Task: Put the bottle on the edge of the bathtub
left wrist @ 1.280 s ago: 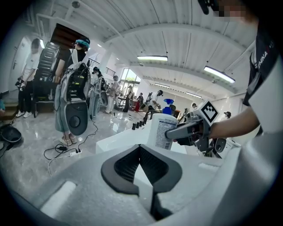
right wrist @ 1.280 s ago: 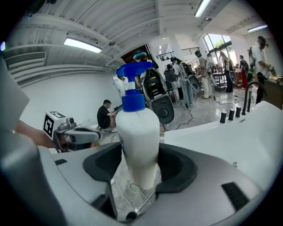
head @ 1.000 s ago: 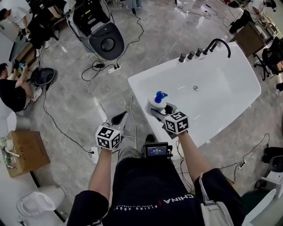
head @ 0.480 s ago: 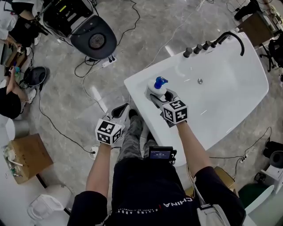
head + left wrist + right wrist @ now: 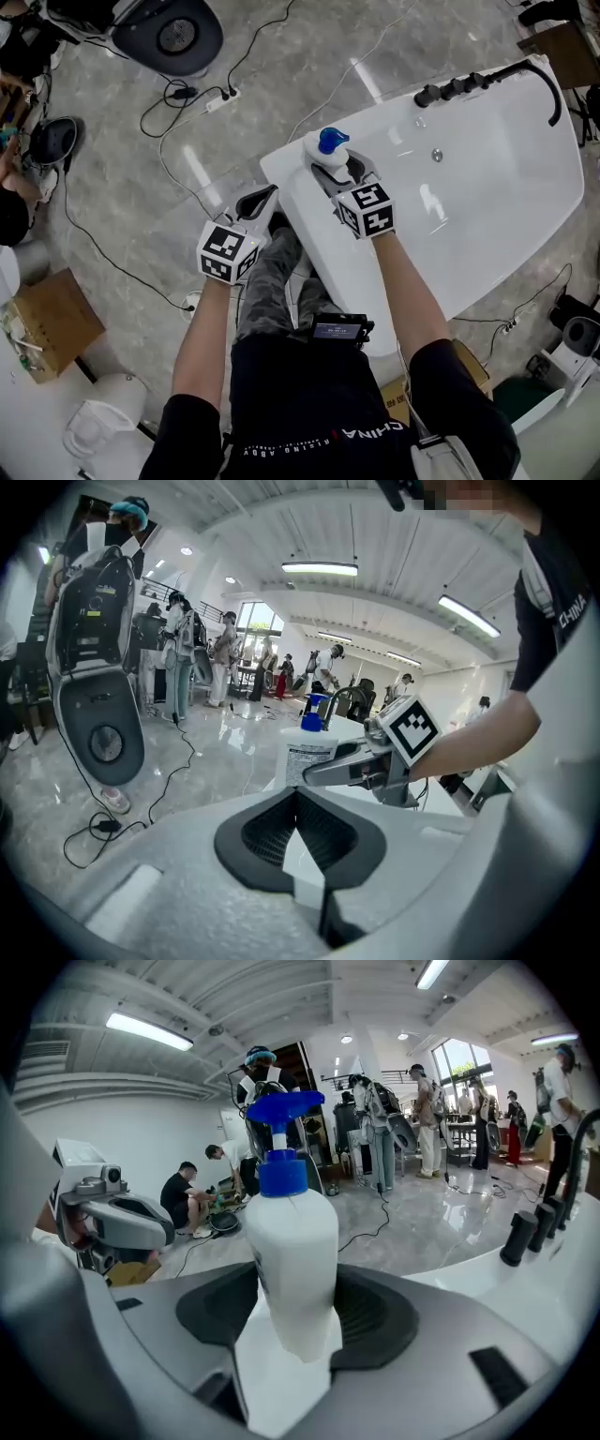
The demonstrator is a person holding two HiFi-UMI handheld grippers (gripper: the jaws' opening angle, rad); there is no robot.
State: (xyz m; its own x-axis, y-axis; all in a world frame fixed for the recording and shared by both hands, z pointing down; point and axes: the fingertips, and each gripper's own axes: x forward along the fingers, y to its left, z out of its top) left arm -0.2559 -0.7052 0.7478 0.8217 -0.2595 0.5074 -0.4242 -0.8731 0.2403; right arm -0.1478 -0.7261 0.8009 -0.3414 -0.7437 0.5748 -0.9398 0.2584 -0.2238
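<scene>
White plastic fills my right tongs (image 5: pixel 330 169). The jaws stand wide apart, and the dark pads press on either side of the bottle (image 5: pixel 322 150), low on its body, so I have a firm hold on it. It stands upright in the grip with its long axis straight up and down. The blue pump top (image 5: pixel 281 1138) is uppermost and the rounded base hangs just below the pads. From the head view the bottle sits over the near left corner of the bathtub (image 5: pixel 274 172), right above the broad white rim. I can't tell whether the base is touching the rim or hanging just clear of it. The right gripper view shows white rim under the base and the row of black knobs (image 5: pixel 522 1235) off to the right along the edge. In the left gripper view the bottle's printed label (image 5: pixel 305 761) faces that camera. My left tongs (image 5: pixel 259 201) have their tips brought together with only a thin wedge of gap behind them, and they hold nothing. They sit just beside the tub's outer wall, over the grey marble floor (image 5: pixel 122 187), pointing towards the bottle but well short of it.
</scene>
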